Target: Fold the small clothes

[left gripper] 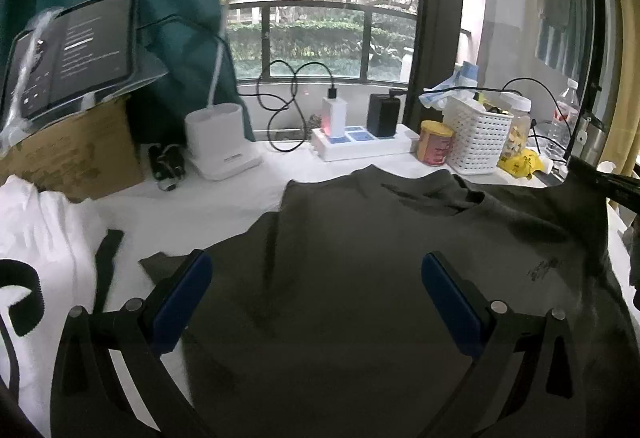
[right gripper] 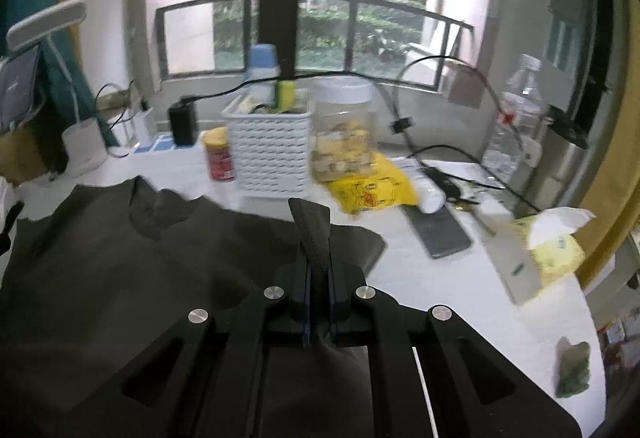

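Note:
A dark olive T-shirt (left gripper: 360, 258) lies spread on the white table, collar toward the window. My left gripper (left gripper: 316, 302) is open above the shirt's middle, its blue pads (left gripper: 180, 302) wide apart and holding nothing. My right gripper (right gripper: 318, 278) is shut on a fold of the same shirt (right gripper: 120, 258) near its right sleeve; a tongue of cloth (right gripper: 312, 226) sticks up between the fingers. The right gripper's tip also shows at the right edge of the left wrist view (left gripper: 608, 186).
White clothes (left gripper: 36, 238) lie at left by a cardboard box (left gripper: 68, 154) with a tablet. Behind the shirt stand a lamp base (left gripper: 216, 142), power strip (left gripper: 360, 142), red can (right gripper: 218, 154), white basket (right gripper: 272, 154), jar (right gripper: 344, 134), water bottle (right gripper: 516, 118), phone (right gripper: 440, 230), tissues (right gripper: 548, 246).

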The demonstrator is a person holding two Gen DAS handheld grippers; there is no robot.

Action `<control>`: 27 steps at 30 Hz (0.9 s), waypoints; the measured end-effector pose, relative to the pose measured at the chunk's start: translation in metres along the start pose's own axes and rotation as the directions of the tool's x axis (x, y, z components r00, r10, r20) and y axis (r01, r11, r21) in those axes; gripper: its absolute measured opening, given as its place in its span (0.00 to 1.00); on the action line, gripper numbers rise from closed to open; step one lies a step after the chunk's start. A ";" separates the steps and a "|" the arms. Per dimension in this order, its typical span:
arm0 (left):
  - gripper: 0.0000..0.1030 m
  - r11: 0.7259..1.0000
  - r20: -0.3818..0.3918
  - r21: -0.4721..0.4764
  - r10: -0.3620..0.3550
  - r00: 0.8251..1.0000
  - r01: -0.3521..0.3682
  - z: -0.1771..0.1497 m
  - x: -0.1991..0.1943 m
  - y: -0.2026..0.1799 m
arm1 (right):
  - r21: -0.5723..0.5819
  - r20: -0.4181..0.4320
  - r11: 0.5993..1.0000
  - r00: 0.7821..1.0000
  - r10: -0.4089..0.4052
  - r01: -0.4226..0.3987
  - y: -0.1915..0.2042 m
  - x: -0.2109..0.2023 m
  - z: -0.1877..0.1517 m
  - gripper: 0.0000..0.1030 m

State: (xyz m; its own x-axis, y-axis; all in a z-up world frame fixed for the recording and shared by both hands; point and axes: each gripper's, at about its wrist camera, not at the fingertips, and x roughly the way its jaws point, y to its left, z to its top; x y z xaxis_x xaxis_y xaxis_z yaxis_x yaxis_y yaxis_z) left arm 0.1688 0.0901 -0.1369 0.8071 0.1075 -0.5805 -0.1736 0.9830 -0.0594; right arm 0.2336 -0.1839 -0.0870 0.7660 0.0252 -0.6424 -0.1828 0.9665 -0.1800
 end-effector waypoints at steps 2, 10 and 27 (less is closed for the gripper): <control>0.99 1.000 0.001 -0.018 -0.008 1.000 0.008 -0.004 -0.002 0.008 | -0.017 -0.017 1.000 1.000 0.014 -0.014 0.016 0.008 -0.001 0.07; 0.99 0.997 0.010 -0.071 -0.021 1.000 0.021 -0.013 -0.008 0.030 | -0.044 -0.088 0.997 0.994 0.066 -0.070 0.063 0.029 -0.011 0.07; 0.99 0.996 0.019 -0.076 -0.043 0.999 0.045 -0.026 -0.030 0.012 | 0.014 -0.094 0.992 0.987 0.128 -0.127 0.014 -0.018 -0.051 0.47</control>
State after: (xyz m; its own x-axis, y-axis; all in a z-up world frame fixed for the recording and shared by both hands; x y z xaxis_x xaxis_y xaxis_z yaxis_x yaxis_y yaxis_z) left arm 0.1281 0.0951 -0.1411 0.8243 0.0674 -0.5622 -0.1795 0.9728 -0.1465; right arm 0.1862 -0.1835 -0.1158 0.6752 0.1248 -0.7270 -0.2700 0.9590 -0.0861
